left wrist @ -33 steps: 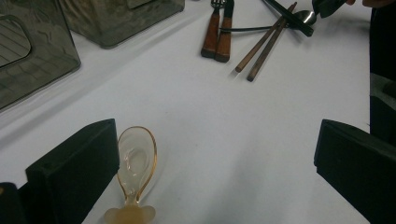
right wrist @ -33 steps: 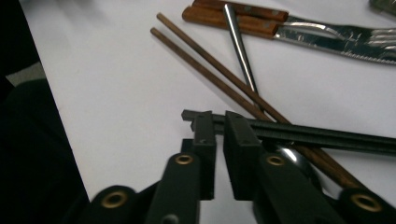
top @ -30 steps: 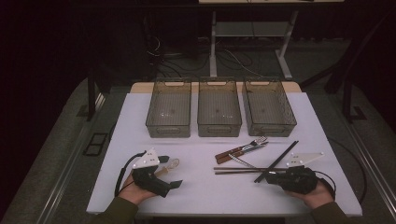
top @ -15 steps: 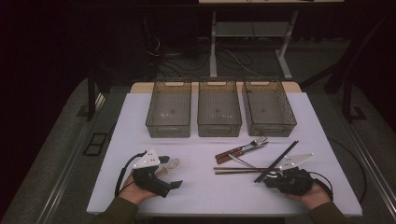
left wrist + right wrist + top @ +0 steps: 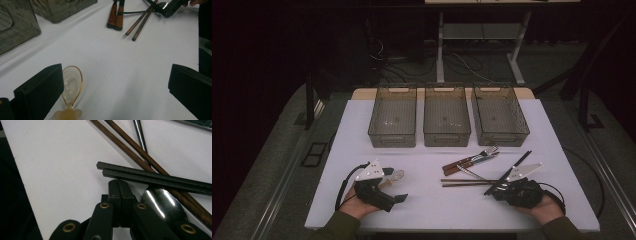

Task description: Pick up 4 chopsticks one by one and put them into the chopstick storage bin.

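My left gripper (image 5: pixel 395 186) rests on the white table (image 5: pixel 432 210) at the front left, jaws wide open with bare table between them (image 5: pixel 115 82). A clear amber spoon (image 5: pixel 71 83) lies just inside its left jaw, apart from it. My right gripper (image 5: pixel 489 190) is shut at the front right with nothing between its jaws. Its tips (image 5: pixel 118 185) sit just short of a pair of black chopsticks (image 5: pixel 155 179). These lie across brown wooden chopsticks (image 5: pixel 130 148). A shiny metal spoon bowl (image 5: pixel 162 205) lies beside the right jaw.
Three clear smoky bins (image 5: pixel 393 120) (image 5: pixel 446 117) (image 5: pixel 499 116) stand in a row at the back of the table. A fork and a knife with wooden handles (image 5: pixel 469 161) lie in front of the right bin. The table's front edge is close under both hands.
My right gripper has edged slightly to the left, toward the chopsticks. The left gripper and the amber spoon have stayed where they were.
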Tool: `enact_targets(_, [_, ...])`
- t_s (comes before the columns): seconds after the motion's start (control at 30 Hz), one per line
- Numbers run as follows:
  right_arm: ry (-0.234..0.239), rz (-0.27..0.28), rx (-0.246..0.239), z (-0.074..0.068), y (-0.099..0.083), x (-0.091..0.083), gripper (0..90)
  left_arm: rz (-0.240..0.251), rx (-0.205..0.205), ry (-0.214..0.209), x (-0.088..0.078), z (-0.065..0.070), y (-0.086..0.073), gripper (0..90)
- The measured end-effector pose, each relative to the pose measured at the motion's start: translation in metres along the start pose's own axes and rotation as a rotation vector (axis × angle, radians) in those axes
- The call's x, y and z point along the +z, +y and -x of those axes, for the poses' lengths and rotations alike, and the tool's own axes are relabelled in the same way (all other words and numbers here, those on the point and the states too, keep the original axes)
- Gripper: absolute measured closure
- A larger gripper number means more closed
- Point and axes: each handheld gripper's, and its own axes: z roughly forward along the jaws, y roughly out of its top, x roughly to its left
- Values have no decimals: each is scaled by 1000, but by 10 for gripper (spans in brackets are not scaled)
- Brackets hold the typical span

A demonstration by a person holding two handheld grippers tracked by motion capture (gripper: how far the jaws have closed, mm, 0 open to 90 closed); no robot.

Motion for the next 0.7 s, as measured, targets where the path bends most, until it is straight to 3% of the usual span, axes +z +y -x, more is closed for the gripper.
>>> enact_targets(0.7, [-6,-6,-7,1,8,5,897,-8,0,-1,1,0,0,0])
